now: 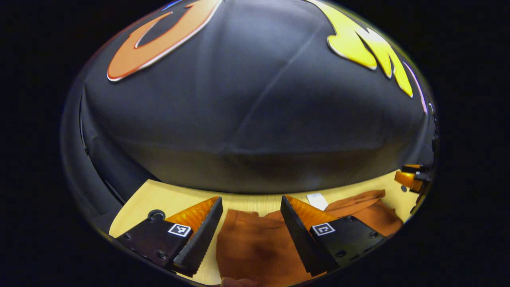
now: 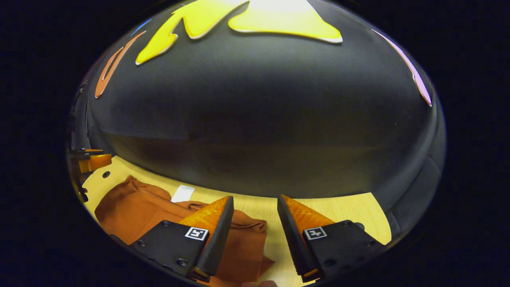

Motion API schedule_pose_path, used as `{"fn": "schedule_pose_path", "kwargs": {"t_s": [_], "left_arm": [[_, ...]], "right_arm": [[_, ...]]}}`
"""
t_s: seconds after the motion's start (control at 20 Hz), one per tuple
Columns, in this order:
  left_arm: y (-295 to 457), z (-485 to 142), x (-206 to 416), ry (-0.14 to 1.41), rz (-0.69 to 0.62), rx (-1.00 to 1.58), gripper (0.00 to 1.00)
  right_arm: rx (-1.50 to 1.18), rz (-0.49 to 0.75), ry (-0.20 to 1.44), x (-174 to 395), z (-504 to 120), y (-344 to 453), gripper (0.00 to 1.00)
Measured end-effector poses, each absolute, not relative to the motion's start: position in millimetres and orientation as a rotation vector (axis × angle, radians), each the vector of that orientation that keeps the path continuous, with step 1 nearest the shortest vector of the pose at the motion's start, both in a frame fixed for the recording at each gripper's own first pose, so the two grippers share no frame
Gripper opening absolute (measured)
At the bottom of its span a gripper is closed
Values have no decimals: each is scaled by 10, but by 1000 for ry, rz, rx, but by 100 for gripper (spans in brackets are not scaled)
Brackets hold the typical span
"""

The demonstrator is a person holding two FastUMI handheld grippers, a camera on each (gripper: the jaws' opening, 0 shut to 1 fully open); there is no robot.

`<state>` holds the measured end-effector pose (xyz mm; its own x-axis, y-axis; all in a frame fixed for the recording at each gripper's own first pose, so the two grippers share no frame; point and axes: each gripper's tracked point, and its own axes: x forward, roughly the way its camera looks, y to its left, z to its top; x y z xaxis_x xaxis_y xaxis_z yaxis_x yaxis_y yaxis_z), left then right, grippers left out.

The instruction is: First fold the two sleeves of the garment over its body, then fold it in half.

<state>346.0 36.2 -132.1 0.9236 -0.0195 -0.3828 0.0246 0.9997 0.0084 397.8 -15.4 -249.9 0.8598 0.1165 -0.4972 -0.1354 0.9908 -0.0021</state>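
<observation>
Looking along the left claw [image 1: 251, 223] in the left gripper view, I see its two fingers spread apart with nothing between them, held above the tabletop [image 1: 159, 195]. The rust-brown garment [image 1: 255, 247] lies rumpled on the tabletop directly under the gap, and a bunched part of it runs off to the right behind the right-hand finger. A small white tag [image 1: 317, 200] sits at the garment's far edge. This view also picks up the other claw [image 1: 412, 177] at the far right rim, too small for me to judge its jaws there.

In the right gripper view, the right claw [image 2: 255, 221] is likewise open and grips nothing. Here the garment [image 2: 135, 211] lies mostly to the left, its edge reaching under the left-hand finger, while bare tabletop [image 2: 338, 207] shows beneath the gap and to the right. The white tag [image 2: 183, 193] appears beside the garment, and the left claw [image 2: 91, 161] shows at the left rim.

Both claws point level toward the booth's wall [image 2: 255, 119].
</observation>
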Motion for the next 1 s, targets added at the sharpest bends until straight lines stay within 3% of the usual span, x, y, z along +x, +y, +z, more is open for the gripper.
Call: {"fn": "schedule_pose_path", "kwargs": {"t_s": [0.05,0.1,0.25,0.4,0.75,1.0], "left_arm": [[387,-1190,3400,385,-17,21,96],[382,-1054,3345,370,-10,16,97],[324,-492,3142,281,5,-50,97],[283,142,2807,189,25,-58,97],[57,1139,1837,19,21,27,97],[-269,1365,1017,-63,6,50,96]], "right_arm": [[-34,137,495,3922,-2316,-96,72],[-35,139,461,3845,-2098,-52,82],[-32,153,367,3659,-1538,44,83],[-37,174,288,3396,-1062,170,90],[-21,181,85,2620,-34,290,92],[-5,132,8,1910,279,204,92]]}}
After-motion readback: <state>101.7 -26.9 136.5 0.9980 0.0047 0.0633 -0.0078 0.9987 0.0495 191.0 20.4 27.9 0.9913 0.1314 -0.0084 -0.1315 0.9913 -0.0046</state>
